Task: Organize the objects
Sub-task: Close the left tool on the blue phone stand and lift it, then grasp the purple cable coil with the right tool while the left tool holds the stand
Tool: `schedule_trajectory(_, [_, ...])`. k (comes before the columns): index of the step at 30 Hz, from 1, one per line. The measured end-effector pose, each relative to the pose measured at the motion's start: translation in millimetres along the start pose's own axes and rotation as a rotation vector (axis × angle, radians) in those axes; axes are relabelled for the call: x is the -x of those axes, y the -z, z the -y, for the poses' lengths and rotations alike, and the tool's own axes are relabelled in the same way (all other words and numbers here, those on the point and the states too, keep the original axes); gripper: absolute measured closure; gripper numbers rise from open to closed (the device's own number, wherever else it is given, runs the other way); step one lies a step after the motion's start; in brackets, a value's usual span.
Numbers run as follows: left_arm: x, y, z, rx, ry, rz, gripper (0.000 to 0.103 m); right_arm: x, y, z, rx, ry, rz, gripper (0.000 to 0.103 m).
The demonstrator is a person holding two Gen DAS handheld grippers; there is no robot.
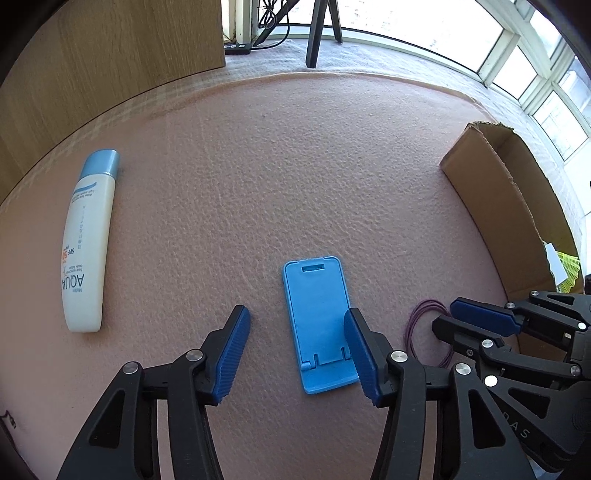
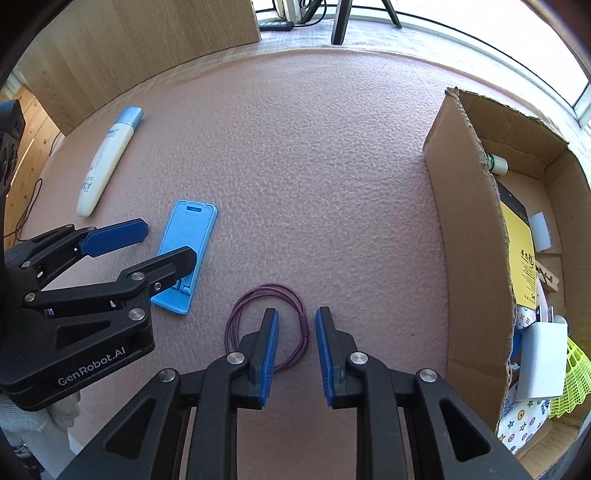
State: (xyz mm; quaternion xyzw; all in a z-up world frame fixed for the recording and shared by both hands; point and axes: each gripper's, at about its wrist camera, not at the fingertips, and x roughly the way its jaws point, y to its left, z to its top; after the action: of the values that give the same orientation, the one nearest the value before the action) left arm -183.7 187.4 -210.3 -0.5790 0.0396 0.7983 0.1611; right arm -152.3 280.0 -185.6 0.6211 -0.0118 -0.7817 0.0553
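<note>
Across the whole working area lies a pink foam mat (image 2: 295, 155) with a pebbled texture; its far edge curves below a wooden panel (image 1: 110, 55) and a bright window (image 1: 535, 74). Centre and far half of the mat are bare, giving wide open room between the items.

Right edge: cardboard box (image 2: 469, 221), top open and torn along its rim, standing on the mat. It holds a yellow packet, white pieces, a yellow mesh item and patterned cloth. Its near wall bounds travel to the right.

Left side: white lotion tube (image 1: 88, 240) with a pale blue cap, lying flat, well apart from everything else.

Near centre-left: blue phone stand (image 1: 317, 325), folded flat on the mat. Left gripper (image 1: 295, 332) hangs over it, jaws apart, one finger left of the stand and the other over its right edge; pads not pressing, nothing grasped.

Just right of the stand: purple cord loop (image 2: 266, 325), coiled flat. Right gripper (image 2: 295, 332) points down at it with jaws narrowed but not clamped; the loop's bound section shows in the gap, untouched by either pad as far as visible.

Beyond the mat: a power strip (image 1: 238, 48), cables and black tripod legs (image 1: 314, 33).
</note>
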Motion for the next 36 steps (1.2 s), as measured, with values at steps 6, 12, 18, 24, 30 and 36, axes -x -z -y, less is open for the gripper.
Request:
schedule_trajectory(6, [0.5,-2.7,5.0,0.022,0.038,-0.025,0.050,1.3,-5.1,4.3,-0.006,-0.010,-0.006,0.089])
schedule_trajectory(12, [-6.2,-4.7,19.0,-0.024,-0.020,-0.030,0.048,4.0,-5.2,16.2,-0.003,-0.009,-0.007,0.089])
schedule_trajectory(18, [-5.0,0.3,18.8,-0.053,-0.059,-0.015,0.064,0.8,5.4,14.6,0.016,0.008,0.002,0.093])
schedule_trajectory(24, [-2.4,7.3,5.2,-0.031,-0.037,-0.011,0.064,2.4,11.0,18.7,0.012,-0.003,0.014,0.099])
schedule_trajectory(30, [6.7,16.5,-3.7,-0.003,-0.020,0.008,0.064,8.3,15.5,22.3,-0.003,-0.035,0.042,0.099])
schedule_trajectory(36, [23.3,17.2,-7.5,0.011,-0.005,0.043,0.064,27.9,12.1,26.6,-0.007,-0.062,0.091,0.099])
